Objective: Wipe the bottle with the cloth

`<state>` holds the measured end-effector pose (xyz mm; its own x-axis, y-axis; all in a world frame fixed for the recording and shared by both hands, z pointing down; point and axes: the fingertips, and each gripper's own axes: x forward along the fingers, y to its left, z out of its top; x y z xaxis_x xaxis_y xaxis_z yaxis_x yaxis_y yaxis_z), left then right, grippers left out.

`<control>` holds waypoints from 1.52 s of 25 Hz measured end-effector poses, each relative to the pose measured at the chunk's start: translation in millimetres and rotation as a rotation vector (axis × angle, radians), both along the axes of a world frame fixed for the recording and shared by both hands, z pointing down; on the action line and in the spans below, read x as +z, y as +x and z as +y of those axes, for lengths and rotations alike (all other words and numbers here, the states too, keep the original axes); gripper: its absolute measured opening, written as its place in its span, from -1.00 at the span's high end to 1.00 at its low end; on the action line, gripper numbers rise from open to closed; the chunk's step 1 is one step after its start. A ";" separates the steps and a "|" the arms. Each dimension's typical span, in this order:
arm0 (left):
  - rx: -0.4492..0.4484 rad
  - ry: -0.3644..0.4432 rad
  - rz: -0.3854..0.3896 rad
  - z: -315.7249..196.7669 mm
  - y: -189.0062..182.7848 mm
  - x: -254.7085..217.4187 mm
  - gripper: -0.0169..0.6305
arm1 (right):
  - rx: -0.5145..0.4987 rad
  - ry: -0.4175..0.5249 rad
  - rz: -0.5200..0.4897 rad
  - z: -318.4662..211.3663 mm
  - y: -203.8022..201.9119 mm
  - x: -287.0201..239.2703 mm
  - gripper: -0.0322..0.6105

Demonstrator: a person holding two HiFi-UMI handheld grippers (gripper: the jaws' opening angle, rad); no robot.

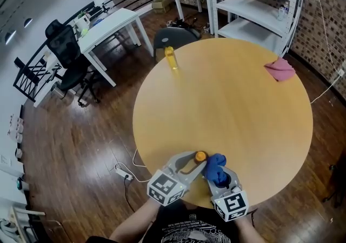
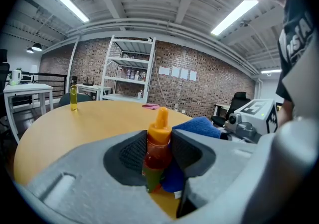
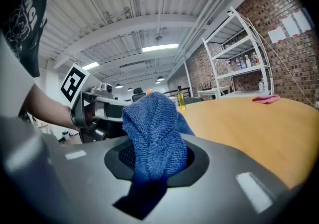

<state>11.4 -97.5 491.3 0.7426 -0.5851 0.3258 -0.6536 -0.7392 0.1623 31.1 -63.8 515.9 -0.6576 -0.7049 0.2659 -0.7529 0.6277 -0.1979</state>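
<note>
At the table's near edge, 6 o'clock on the round top.

Head view:
- Table (image 1: 243, 107): round, pale wood.
- Bottle (image 1: 200, 156): orange cap seen from above, standing upright, long axis vertical.
- Left gripper (image 1: 197, 161): clenched on the bottle, reaching in from 7 o'clock.
- Right gripper (image 1: 215, 175): holds the cloth (image 1: 217, 164), a bunched blue wad.
- Relation: the cloth lies at 4 o'clock from the cap, just beside it, seemingly touching. The right gripper is the nearer one for the wiping stroke, which likely runs up and down the bottle's side.
- Also present: a yellow bottle (image 1: 171, 58) at the far rim, 11 o'clock, and a pink cloth (image 1: 280, 69) at 2 o'clock, both well apart from the work.

Left gripper view:
- Both jaw pads press the bottle's reddish body below the cap.
- Blue cloth sits at the bottle's 3 o'clock and lower flank, against it. This contact is not readable from above.

Right gripper view:
- Jaws pinch the cloth low, and its free bulk stands up past them.
- The cloth blocks almost the whole bottle. Only a speck of orange shows above it at 12 o'clock.
- The left gripper's body lies at 9 o'clock.
</note>
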 end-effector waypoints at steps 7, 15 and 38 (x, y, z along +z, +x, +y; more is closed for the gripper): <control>0.005 -0.006 0.003 -0.8 1.2 1.0 0.49 | -0.109 -0.016 -0.018 17.3 -20.9 8.8 0.60; 0.009 -0.003 -0.023 -2.5 4.5 2.7 0.49 | -0.175 -0.030 -0.013 20.9 -36.8 16.0 0.60; 0.021 -0.035 -0.042 -1.7 4.1 6.2 0.49 | -0.368 0.016 0.113 17.9 -92.4 43.7 0.60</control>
<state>15.5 -99.3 497.5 0.7399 -0.5572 0.3769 -0.6446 -0.7475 0.1605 -61.3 -45.9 559.6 -0.8343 -0.4320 0.3425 -0.4935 0.8621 -0.1147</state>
